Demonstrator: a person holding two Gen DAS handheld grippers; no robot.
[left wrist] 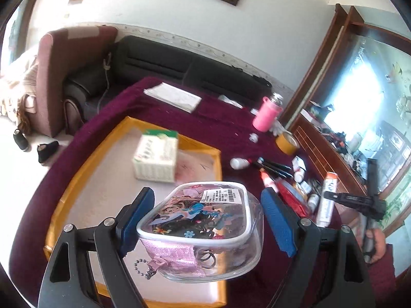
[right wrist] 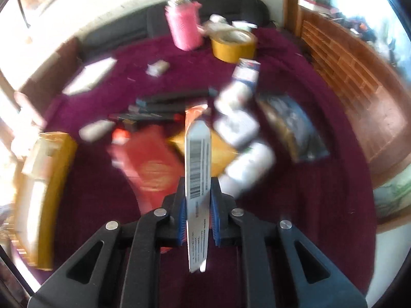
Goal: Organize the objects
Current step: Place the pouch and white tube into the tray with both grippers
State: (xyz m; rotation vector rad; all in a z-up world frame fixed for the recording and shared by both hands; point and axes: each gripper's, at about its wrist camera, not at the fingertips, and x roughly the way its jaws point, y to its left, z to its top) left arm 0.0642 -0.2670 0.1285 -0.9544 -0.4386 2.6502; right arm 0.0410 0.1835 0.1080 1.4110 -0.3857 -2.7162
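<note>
In the left wrist view, my left gripper [left wrist: 208,215] has its jaws wide apart around a clear cartoon-print pouch [left wrist: 203,225] with a pink zipper and bead chain. The left pad touches the pouch; the right pad stands clear of it. The pouch is over the yellow-rimmed tray [left wrist: 77,179], which holds a white-green box [left wrist: 156,156]. In the right wrist view, my right gripper [right wrist: 197,205] is shut on a long white-orange box [right wrist: 196,179] with a barcode, held above the cluttered maroon table [right wrist: 321,192].
On the maroon cloth lie a pink bottle [right wrist: 183,25], a yellow tape roll [right wrist: 232,43], black pens [right wrist: 169,102], a red packet [right wrist: 146,159], white bottles [right wrist: 246,169], a dark packet [right wrist: 292,128] and papers [left wrist: 172,96]. A black sofa [left wrist: 179,64] stands behind; a wooden cabinet [right wrist: 346,77] at right.
</note>
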